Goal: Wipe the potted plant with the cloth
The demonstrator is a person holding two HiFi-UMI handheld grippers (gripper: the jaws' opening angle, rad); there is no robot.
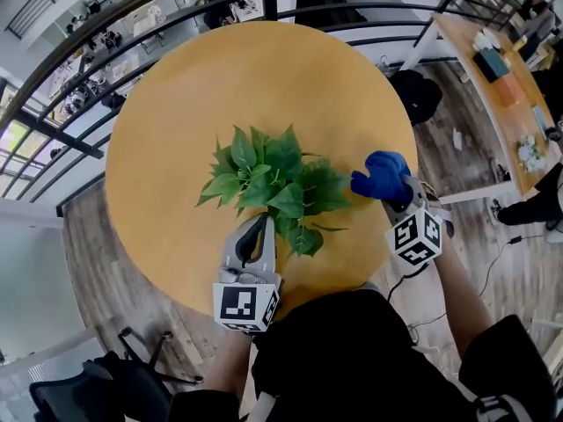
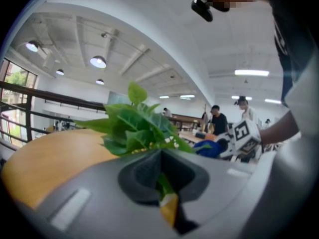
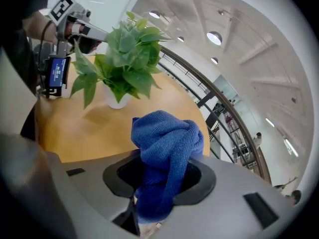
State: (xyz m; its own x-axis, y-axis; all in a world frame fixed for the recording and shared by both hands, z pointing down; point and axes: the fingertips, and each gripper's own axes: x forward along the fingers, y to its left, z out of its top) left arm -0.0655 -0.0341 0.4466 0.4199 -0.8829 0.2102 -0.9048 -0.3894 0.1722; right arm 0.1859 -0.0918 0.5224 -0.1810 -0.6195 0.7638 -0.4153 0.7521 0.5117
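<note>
Left gripper (image 1: 262, 227) is pressed shut. In its own view I read a green leaf (image 2: 163, 183) pinched between the jaws, so I judge that side is steadying the potted plant (image 1: 273, 183) at the middle of the round table (image 1: 167, 104). Right gripper (image 1: 393, 197) is clamped on the blue cloth (image 1: 380, 174), a fat wad bulging past the jaws.

Here's what matters: in the head view the foliage sits at nine o'clock from the cloth, with the nearest leaf tips just beside it; I can't tell if they touch. The right gripper view puts the plant at eleven o'clock, with the white pot (image 3: 117, 102) beneath the leaves. The right hand does the wiping, and I judge a short sweep toward nine o'clock meets those leaves.
</note>
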